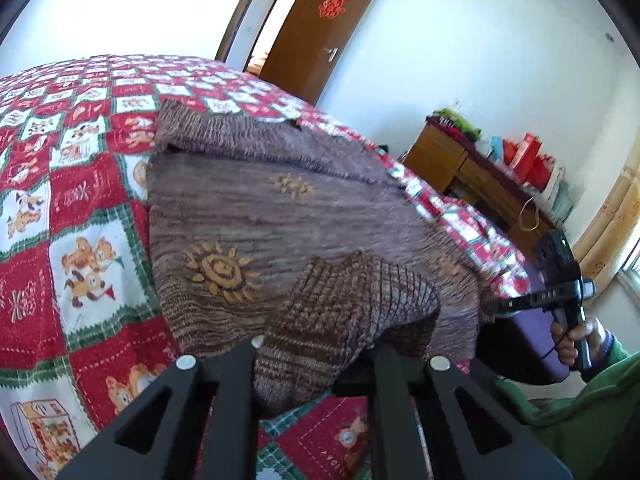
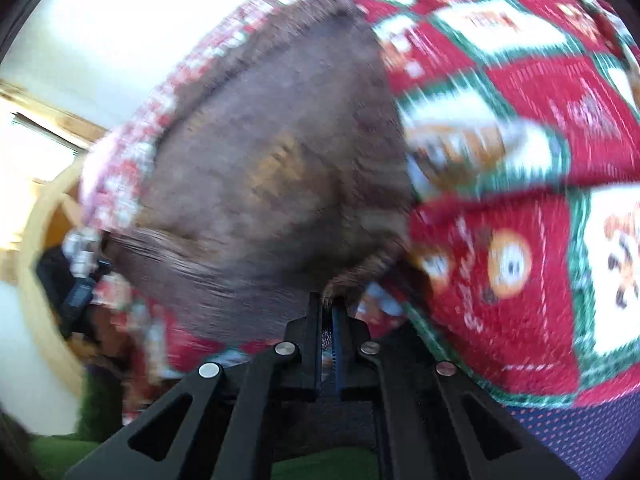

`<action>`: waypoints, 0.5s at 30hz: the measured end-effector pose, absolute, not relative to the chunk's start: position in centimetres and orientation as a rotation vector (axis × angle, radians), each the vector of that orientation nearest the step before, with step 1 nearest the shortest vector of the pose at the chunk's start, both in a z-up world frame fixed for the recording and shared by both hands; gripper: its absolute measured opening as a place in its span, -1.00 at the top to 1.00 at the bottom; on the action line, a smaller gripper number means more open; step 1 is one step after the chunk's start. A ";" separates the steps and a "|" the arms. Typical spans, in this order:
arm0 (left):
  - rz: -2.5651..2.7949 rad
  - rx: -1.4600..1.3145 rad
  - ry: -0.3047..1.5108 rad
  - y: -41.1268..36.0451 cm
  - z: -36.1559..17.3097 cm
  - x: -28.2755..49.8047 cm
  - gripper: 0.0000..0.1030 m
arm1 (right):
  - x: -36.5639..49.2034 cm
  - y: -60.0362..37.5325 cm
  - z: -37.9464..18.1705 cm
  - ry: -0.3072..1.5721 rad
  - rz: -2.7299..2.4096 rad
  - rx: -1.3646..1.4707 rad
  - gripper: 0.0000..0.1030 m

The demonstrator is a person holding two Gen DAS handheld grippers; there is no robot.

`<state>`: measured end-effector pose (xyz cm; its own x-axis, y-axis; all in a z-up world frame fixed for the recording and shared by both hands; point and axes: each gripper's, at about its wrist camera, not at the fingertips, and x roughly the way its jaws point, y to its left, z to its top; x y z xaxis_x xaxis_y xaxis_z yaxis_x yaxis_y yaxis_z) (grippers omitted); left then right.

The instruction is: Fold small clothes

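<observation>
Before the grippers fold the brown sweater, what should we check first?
1. Left gripper holding the sweater's ribbed near end: ok, knit bunched between its fingers.
2. Right gripper shut on the sweater's edge: ok, a bit of knit pinched at the tips.
3. Sweater lying flat on the checked bedspread: ok over most of it, near end lifted.
4. Far end of the sweater smooth: cannot tell, one corner looks tucked under.
5. How much fabric the right gripper has: cannot tell, that view is blurred.
</observation>
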<state>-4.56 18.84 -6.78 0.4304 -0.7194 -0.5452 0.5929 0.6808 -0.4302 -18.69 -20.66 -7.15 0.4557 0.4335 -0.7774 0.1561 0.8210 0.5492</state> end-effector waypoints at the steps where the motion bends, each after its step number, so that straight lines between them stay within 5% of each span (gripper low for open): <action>1: -0.829 -0.201 0.760 19.1 -6.5 -4.3 0.79 | -18.4 -21.1 -6.1 1.074 0.218 0.631 0.93; 9: -0.731 -0.332 0.785 20.1 -5.3 2.2 0.79 | -10.7 -25.4 -0.5 0.901 0.362 0.778 0.93; 15: -0.556 -0.331 0.949 18.4 -8.9 8.5 0.79 | -3.0 -27.8 -4.2 0.866 0.264 0.838 0.88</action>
<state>8.48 18.39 -8.89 0.4585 -0.5818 -0.6717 0.3009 0.8129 -0.4987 -2.97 -27.75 -4.18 0.6399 0.5207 -0.5651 0.1171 0.6607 0.7415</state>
